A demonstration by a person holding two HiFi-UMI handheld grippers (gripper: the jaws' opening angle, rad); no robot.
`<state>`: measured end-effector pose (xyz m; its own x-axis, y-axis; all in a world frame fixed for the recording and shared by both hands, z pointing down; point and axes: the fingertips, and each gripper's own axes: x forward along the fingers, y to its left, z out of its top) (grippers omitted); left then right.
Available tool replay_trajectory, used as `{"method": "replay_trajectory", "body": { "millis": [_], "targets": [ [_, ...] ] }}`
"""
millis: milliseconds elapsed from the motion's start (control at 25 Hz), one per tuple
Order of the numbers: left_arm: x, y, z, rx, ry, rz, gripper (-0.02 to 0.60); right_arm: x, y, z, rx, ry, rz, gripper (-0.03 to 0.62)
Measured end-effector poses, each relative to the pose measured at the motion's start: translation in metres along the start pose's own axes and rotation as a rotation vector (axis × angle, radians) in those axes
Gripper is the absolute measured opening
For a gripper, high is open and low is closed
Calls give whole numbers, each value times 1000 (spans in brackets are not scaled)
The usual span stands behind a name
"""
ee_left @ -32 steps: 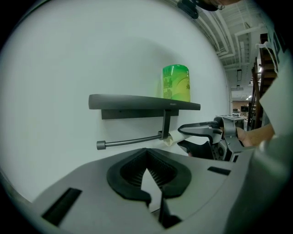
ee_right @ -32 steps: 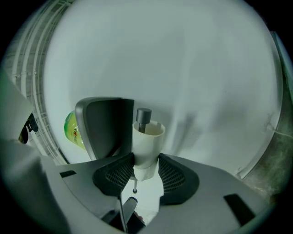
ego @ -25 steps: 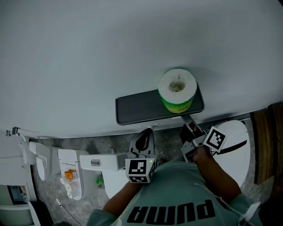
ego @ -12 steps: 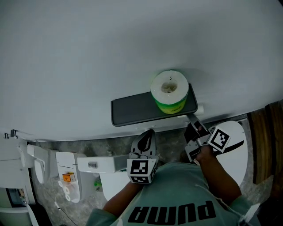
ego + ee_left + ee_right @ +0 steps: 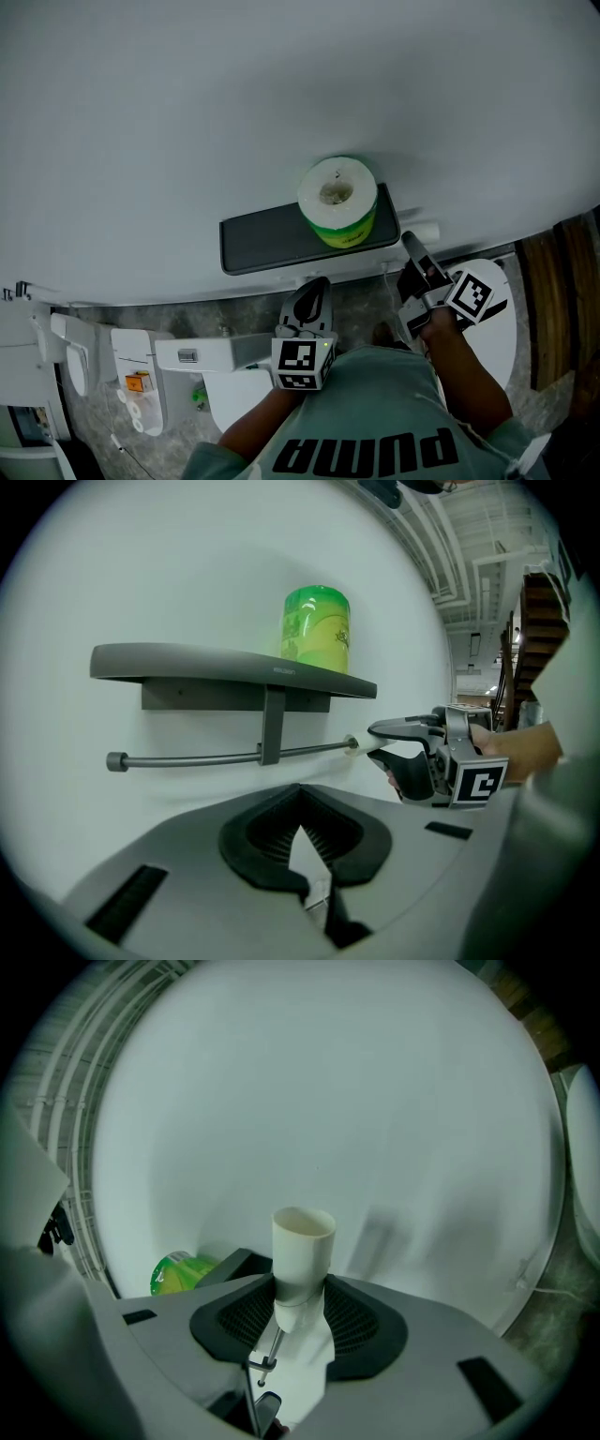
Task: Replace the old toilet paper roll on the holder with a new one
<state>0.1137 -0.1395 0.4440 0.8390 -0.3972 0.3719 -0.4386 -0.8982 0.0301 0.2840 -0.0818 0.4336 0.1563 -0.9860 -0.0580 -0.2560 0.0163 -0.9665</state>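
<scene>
At the right end of the holder bar [image 5: 197, 758], the right tongs [image 5: 300, 1299] pinch the empty tube [image 5: 304, 1251], which lies in line with the bar. The left tongs [image 5: 302, 822] are pressed together and empty, and the wrapped new roll [image 5: 316, 630] stands upright on the shelf [image 5: 187, 658] above them.

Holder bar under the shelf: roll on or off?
Off: the bar is bare metal; the right gripper holds the empty tube.

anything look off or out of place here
Nothing damaged or spilled. The holder bar is bare, the wrapped new roll stands upright on the shelf, and the right gripper holds an empty tube.
</scene>
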Motion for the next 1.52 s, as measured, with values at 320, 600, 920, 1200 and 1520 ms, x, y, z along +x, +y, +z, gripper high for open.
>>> {"method": "replay_trajectory", "body": {
  "millis": [320,600,920,1200,1520],
  "targets": [
    [7,-14,0,6,2,-25,5,-16,-1,17,-27,-31,-11,176],
    [3,-19,0,7,7,-42,5,-39,9,14,-96,-38,-19,176],
    [-9,-16,1,10,-11,-62,5,-55,43,-4,-208,-35,-3,176],
    [-28,1,3,-9,-41,-43,5,-54,90,-30,-348,10,44,176],
    [-59,34,-5,-47,-61,27,5,-34,144,-71,-455,84,139,176]
  ]
}}
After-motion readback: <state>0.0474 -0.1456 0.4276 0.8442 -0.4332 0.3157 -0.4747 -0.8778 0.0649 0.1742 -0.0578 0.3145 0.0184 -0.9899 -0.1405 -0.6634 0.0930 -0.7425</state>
